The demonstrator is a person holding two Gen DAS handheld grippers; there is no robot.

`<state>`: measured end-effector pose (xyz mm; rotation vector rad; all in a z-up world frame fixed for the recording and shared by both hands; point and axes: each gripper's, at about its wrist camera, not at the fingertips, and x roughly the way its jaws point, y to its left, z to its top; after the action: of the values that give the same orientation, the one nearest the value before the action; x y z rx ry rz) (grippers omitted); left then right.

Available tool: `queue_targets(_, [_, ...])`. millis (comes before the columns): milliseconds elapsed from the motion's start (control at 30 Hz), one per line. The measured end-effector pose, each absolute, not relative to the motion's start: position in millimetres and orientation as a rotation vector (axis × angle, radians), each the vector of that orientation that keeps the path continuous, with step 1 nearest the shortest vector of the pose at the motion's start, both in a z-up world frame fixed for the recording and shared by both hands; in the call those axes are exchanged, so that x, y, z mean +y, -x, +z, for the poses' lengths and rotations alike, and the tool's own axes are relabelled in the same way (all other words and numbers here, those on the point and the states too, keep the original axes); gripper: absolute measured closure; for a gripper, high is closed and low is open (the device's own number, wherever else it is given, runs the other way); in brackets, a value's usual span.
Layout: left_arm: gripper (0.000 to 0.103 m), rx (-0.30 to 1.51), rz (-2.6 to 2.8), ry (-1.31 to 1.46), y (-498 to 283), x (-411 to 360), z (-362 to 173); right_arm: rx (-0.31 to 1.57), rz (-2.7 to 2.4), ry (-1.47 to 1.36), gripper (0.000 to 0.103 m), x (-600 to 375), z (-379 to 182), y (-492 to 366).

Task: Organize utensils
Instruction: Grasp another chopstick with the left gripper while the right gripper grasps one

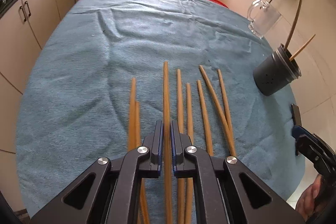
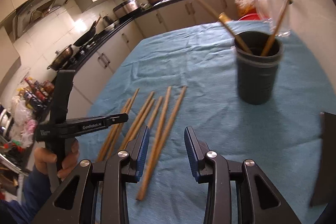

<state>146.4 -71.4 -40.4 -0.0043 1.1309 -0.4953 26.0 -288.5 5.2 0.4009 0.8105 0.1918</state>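
Blue cloth [image 1: 84,77]: left gripper [image 1: 166,129] fingers clamp chopstick [image 1: 166,87]; right gripper [image 2: 167,136] fingers apart, empty.

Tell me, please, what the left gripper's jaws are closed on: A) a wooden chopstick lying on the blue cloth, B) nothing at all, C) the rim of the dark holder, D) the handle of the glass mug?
A: the left gripper has its jaws pinched on one wooden chopstick on the blue cloth, far from the glass mug and dark holder.
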Motion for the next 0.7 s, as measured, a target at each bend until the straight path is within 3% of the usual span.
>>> queue_targets(167, [0.097, 1.110, -0.487, 0.033, -144.3, -57.5, -33.6, 0.890, 0.255, -0.413, 0.067, -275.3, -1.3, -69.7])
queue_targets(333, [0.097, 1.088, -0.500, 0.053, -142.4, -49.7, -27.6, 0.993, 0.246, -0.366, 0.082, -258.0, -20.3, -109.7])
queue_targets(700, [0.097, 1.045, -0.540, 0.086, -146.1, -46.6, -18.6, 1.145, 0.145, -0.242, 0.082, -242.7, -54.7, -166.5])
